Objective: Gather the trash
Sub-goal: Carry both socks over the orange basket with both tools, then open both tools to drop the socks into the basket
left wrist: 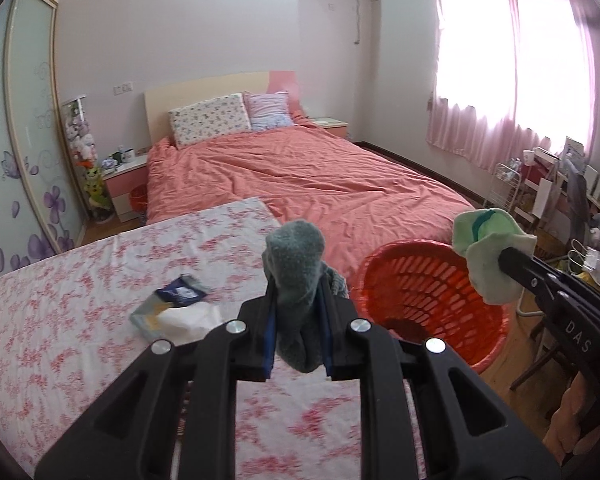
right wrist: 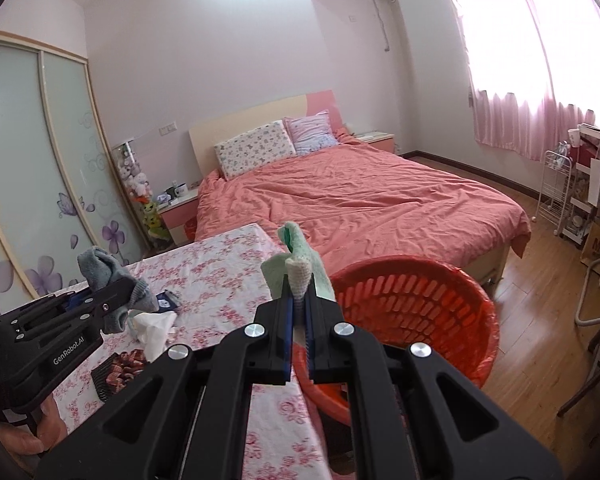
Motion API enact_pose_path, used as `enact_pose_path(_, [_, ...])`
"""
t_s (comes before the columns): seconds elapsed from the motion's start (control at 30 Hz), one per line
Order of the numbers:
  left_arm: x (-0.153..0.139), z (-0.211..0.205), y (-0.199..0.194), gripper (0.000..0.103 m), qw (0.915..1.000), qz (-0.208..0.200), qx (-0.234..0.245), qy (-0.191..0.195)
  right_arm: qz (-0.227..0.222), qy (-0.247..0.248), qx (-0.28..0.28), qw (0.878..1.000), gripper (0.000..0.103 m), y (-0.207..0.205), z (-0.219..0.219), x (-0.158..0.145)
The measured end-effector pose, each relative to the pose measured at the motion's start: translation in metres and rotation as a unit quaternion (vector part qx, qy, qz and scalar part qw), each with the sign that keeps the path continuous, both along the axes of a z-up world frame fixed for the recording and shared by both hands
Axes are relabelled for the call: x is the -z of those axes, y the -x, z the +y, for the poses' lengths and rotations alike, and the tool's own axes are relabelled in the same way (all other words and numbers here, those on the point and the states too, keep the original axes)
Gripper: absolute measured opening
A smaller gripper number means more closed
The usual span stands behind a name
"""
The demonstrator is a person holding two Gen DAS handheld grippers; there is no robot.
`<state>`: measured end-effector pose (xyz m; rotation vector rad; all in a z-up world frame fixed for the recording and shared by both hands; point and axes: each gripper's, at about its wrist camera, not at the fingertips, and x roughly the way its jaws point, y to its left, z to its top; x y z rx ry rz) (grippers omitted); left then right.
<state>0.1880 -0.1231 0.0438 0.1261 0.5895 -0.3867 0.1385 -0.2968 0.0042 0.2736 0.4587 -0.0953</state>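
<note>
My left gripper [left wrist: 299, 312] is shut on a grey-green sock [left wrist: 296, 276], held above the floral-clothed table [left wrist: 60, 300]; the same sock [right wrist: 100, 270] shows at the left of the right wrist view. My right gripper [right wrist: 298, 312] is shut on a light green sock [right wrist: 300, 264], which hangs over the far rim of the red plastic basket [right wrist: 420, 304]. In the left wrist view that green sock [left wrist: 488, 256] is at the right, above the basket [left wrist: 432, 292]. A white tissue [left wrist: 188, 320] and a blue packet [left wrist: 180, 292] lie on the table.
A bed with a salmon cover [right wrist: 360, 208] stands behind the table. A patterned item [right wrist: 120, 372] lies near the table's front. A white rack [right wrist: 556, 188] and cluttered shelves are along the right wall. A hand [right wrist: 24, 432] holds the left gripper.
</note>
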Motion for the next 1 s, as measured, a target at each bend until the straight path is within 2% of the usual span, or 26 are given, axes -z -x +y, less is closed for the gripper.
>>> enact_pose_path(0.27, [0.012, -0.052, -0.004, 0.018, 0.9988, 0.014, 0.048, 0.006, 0.007, -0.01, 0.031, 0.999, 0.005, 0.003, -0.032, 0.012])
enact_pose_path(0.53, [0.03, -0.092, -0.016, 0.019, 0.9942, 0.039, 0.096, 0.03, 0.009, -0.034, 0.05, 0.998, 0.005, 0.0, -0.062, 0.022])
enact_pose_path(0.8, [0.048, -0.13, -0.03, 0.02, 0.9901, 0.058, 0.124, 0.028, 0.015, -0.061, 0.058, 0.996, 0.005, -0.014, -0.083, 0.035])
enact_pose_path(0.9, [0.059, -0.141, -0.039, 0.025, 0.9896, 0.069, 0.124, 0.022, 0.023, -0.077, 0.06, 0.995, 0.006, -0.02, -0.092, 0.042])
enact_pose_path(1.0, [0.069, -0.147, -0.049, 0.039, 0.9902, 0.078, 0.115, 0.015, 0.031, -0.092, 0.059, 0.994, 0.008, -0.028, -0.099, 0.05])
